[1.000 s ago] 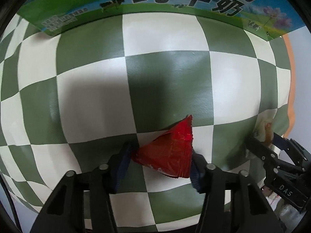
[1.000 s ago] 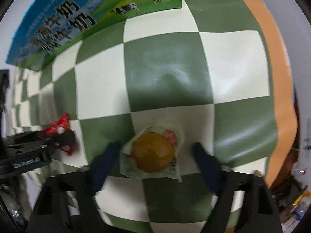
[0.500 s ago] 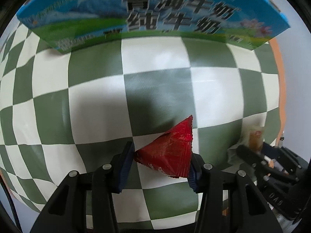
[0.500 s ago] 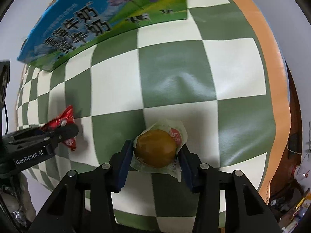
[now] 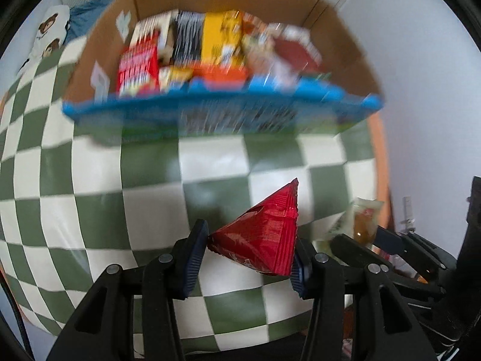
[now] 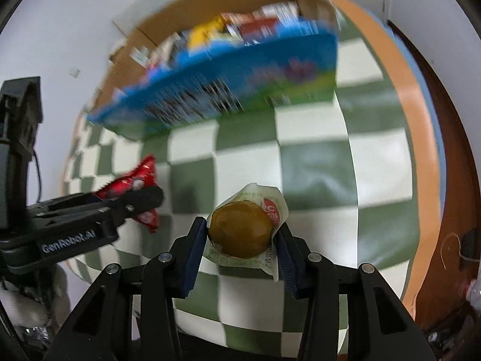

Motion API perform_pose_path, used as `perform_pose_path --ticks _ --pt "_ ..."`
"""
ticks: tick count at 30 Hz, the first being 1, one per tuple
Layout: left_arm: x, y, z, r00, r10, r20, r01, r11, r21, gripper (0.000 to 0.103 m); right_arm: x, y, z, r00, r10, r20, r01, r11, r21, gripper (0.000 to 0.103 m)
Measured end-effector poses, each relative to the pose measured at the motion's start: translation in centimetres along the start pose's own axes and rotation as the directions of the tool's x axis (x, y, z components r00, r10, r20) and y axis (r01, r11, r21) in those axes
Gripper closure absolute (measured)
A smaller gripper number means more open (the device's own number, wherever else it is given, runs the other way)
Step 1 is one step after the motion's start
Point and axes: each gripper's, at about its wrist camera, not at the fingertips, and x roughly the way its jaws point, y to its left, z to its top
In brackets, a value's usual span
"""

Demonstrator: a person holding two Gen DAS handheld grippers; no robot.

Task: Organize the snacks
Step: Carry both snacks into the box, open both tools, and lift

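My left gripper (image 5: 249, 251) is shut on a red triangular snack packet (image 5: 264, 237) and holds it above the checkered tablecloth. It also shows in the right wrist view (image 6: 132, 185). My right gripper (image 6: 242, 240) is shut on a wrapped brown round cake (image 6: 242, 233), also lifted; the cake shows at the right of the left wrist view (image 5: 363, 221). Ahead stands an open cardboard milk box (image 5: 222, 114) with a blue printed front, holding several snack packs (image 5: 210, 42). It also shows in the right wrist view (image 6: 228, 84).
The green and white checkered tablecloth (image 5: 120, 180) covers the table, with an orange border (image 6: 418, 120) at the right edge. A bear-print cloth (image 5: 48, 36) lies at the far left behind the box. A white wall stands behind.
Both grippers have risen and pulled back with their snacks, so the inside of the box has come into view. The right gripper closed on the cake within the last second.
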Motion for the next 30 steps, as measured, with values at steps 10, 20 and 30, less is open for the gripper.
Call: perform_pose_path --ticks 10,20,30 --pt "-7.8 3.3 11.0 0.992 -0.036 0.125 0.031 0.999 0.039 0.057 -6.2 3.3 9.0 0.987 0.068 0.147 -0.057 0.995 -0.082 0.055" --pt "-4.7 8.6 23.0 0.997 0.008 0.077 -0.007 1.0 -0.015 0.057 -4.0 3.4 21.8 0.984 0.012 0.176 0.009 0.993 -0.116 0.055" --pt "2.3 12.4 29.9 0.996 0.061 -0.069 -0.066 0.995 -0.072 0.057 4.1 1.2 31.0 0.996 -0.061 0.058 0.065 0.995 -0.07 0.055"
